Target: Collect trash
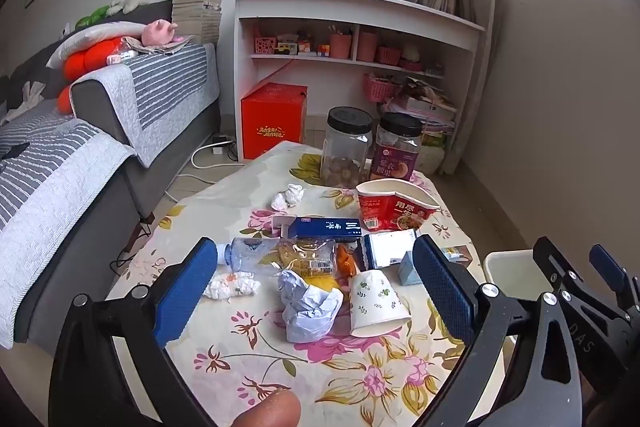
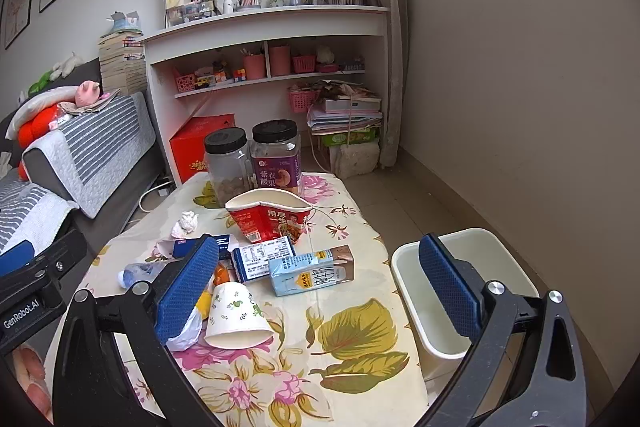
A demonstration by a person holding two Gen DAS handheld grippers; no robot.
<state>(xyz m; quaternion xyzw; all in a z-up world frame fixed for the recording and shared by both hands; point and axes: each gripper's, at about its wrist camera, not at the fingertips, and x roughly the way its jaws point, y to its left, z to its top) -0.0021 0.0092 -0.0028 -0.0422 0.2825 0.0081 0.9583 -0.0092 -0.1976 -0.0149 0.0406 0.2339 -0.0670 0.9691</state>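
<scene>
Hovering over scattered trash on the flowered worktop (image 1: 256, 379), both sets of fingers spread wide and holding nothing.

The trash sits mid-worktop: a tipped paper cup (image 1: 376, 303) beside a crumpled paper ball (image 1: 308, 307), a crushed plastic bottle (image 1: 248, 253) and a tissue wad (image 1: 230, 285) to their left, a milk carton (image 2: 312, 269) to the right, and a blue box (image 1: 324, 227) and a dented red noodle cup (image 1: 394, 205) farther back. The left gripper (image 1: 316, 291) frames the cup and paper ball without touching them; the right gripper (image 2: 320, 291) spans from the cup to the white bin (image 2: 500, 247), which stands off the worktop's right edge. Two black-lidded jars (image 2: 256, 163) stand at the far end.
</scene>
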